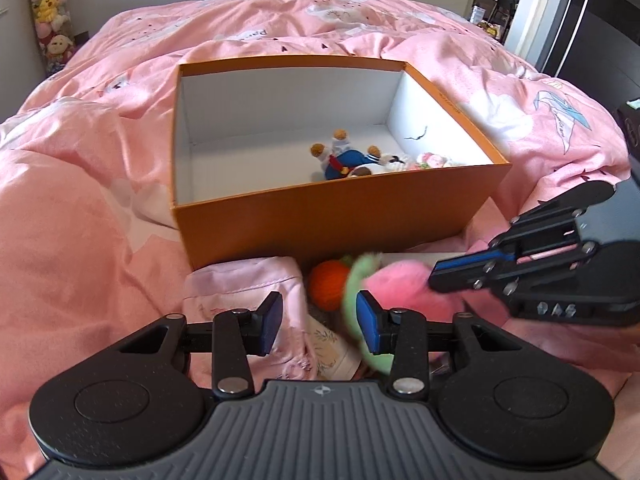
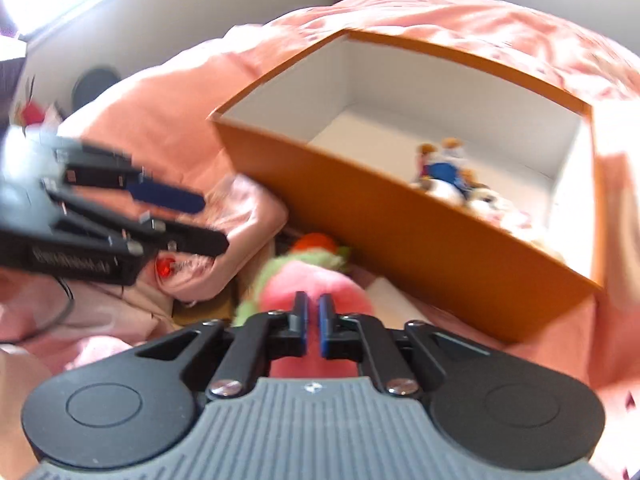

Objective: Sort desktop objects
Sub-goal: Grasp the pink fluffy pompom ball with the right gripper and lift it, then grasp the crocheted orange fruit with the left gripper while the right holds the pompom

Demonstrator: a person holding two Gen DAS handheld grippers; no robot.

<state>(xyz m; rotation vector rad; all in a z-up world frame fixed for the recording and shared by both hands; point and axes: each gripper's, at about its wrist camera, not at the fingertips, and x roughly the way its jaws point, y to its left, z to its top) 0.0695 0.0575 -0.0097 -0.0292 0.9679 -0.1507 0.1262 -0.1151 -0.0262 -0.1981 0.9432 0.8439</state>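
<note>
A pink and green plush toy [image 1: 394, 280] [image 2: 320, 280] hangs just in front of the orange box's near wall, with my right gripper [image 1: 434, 278] [image 2: 314, 312] shut on its pink part. The orange box [image 1: 320, 216] [image 2: 400, 216] has a white inside and holds a sailor bear plush [image 1: 344, 160] [image 2: 440, 168] with other small toys at its near right. My left gripper [image 1: 320, 320] [image 2: 210, 222] stands open over a pink cloth pouch [image 1: 248, 280] [image 2: 240, 220], nothing between its fingers. An orange yarn ball [image 1: 328, 284] [image 2: 314, 242] lies beside the plush toy, against the box.
A pink duvet [image 1: 80, 220] covers the bed under everything. A printed card [image 1: 332, 344] lies below the left gripper. Stuffed toys [image 1: 50, 12] hang at the far left wall. A dark doorway [image 1: 580, 20] is at the far right.
</note>
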